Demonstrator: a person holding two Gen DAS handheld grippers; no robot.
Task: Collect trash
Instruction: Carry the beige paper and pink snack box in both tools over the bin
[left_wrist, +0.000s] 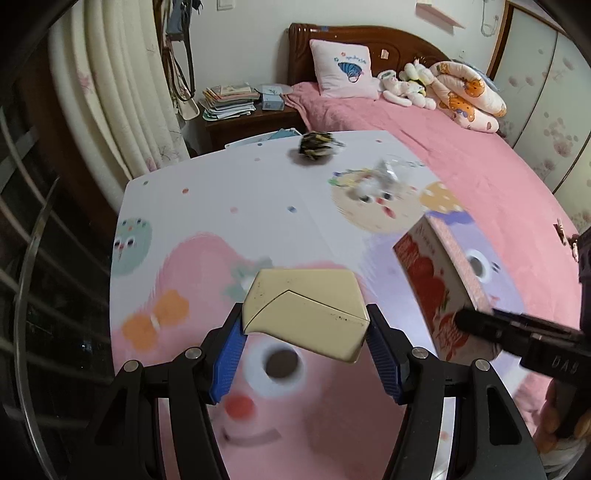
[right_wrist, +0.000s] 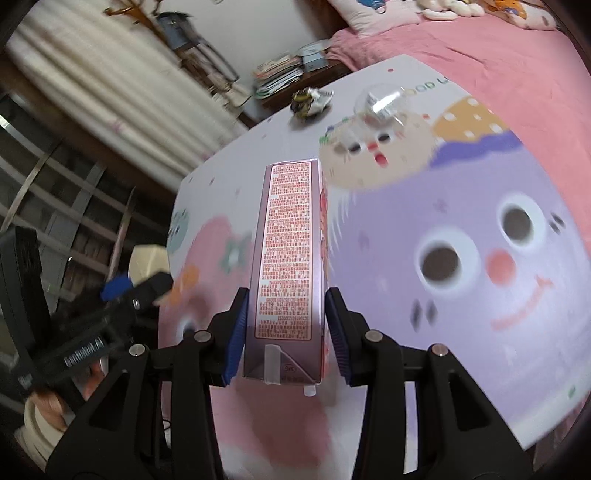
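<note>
Trash first: two pieces are already clamped, two are sitting loose on the table.

Left wrist view: the left gripper (left_wrist: 306, 328) has its blue pads (left_wrist: 228, 354) squeezed onto a cream-coloured folded box (left_wrist: 306, 308), held up off the cartoon-print tabletop (left_wrist: 221, 206). Off to the right you can see the pink strawberry carton (left_wrist: 439, 284) tilted in the air, with the black finger of the right gripper (left_wrist: 517, 332) against it. At the far end of the table there's a dark crumpled wrapper (left_wrist: 316, 146), and a bit nearer and to the right of it a clear crinkled plastic piece (left_wrist: 386, 177), blurry, lying on a beige cartoon face. The two are apart from each other. Behind the table is a bed with a pink blanket (left_wrist: 424, 147), a white pillow (left_wrist: 343, 70) and some plush toys (left_wrist: 406, 85). A nightstand stacked with books (left_wrist: 229, 101) sits left of the bed.

Right wrist view: the right gripper (right_wrist: 286, 325) is clamped on the carton (right_wrist: 288, 258) from both sides, narrow printed face up, carton pointing away from the camera. The wrapper (right_wrist: 308, 99) and the clear plastic (right_wrist: 380, 103) are past its far end on the table. Over on the left the left gripper (right_wrist: 140, 284) shows up with the cream box (right_wrist: 147, 260) in its fingers, hanging out past the table edge.
</note>
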